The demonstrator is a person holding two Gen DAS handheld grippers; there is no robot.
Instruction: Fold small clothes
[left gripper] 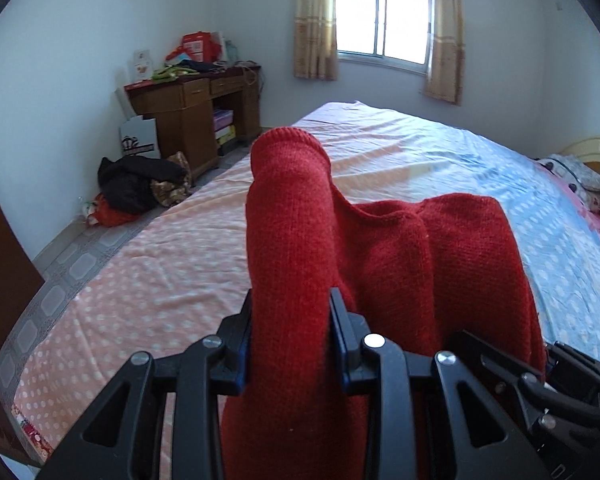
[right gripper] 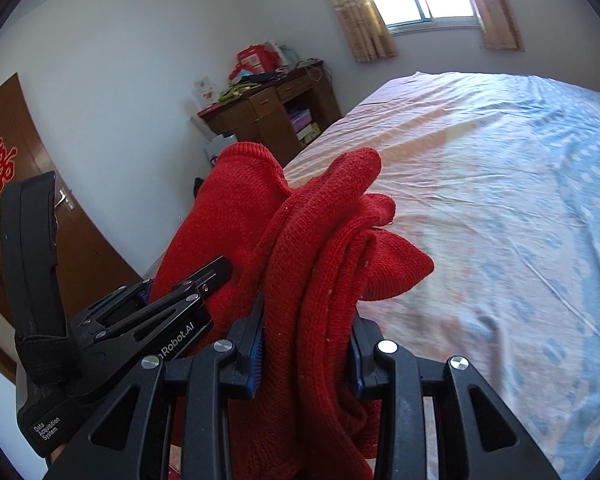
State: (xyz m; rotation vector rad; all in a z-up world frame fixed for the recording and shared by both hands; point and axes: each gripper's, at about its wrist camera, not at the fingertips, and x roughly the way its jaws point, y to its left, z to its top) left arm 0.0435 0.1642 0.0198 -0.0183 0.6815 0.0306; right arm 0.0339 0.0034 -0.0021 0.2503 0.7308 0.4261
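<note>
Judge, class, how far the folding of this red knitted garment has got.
Done: the red sweater already hangs in several doubled layers. In hand: left gripper and right gripper both clamp it above the bed. Left: laying it down flat and finishing.

Red knitted sweater [left gripper: 400, 256], black grippers with blue pads [right gripper: 256, 354], bed sheet [left gripper: 148, 264] pink and blue with white dots, brown desk [left gripper: 192, 108], beige curtains [left gripper: 314, 20], white walls [left gripper: 80, 28]
</note>
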